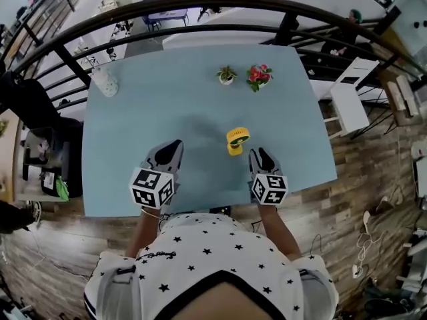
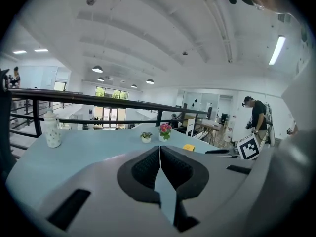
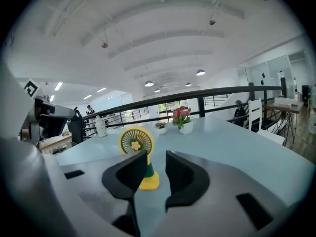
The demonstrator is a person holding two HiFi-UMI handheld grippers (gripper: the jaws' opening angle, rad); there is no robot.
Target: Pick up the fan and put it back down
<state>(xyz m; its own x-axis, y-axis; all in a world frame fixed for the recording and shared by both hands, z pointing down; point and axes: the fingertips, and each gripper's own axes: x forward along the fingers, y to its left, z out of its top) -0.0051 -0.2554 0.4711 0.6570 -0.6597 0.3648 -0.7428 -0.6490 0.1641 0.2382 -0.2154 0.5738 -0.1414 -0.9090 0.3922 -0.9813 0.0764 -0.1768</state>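
Hovering right hand-held gripper (image 1: 261, 154), jaws apart, empty, just beside small yellow plastic fan (image 1: 237, 141) near pale blue worktop (image 1: 167, 99) front edge; holding left hand-held gripper (image 1: 175, 146) jaws together; open surface stretching beyond.

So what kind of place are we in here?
Likely an upper-level mezzanine in an open office or lab: a black railing runs behind the light blue table, desks show beyond it, and wood planks cover the floor.
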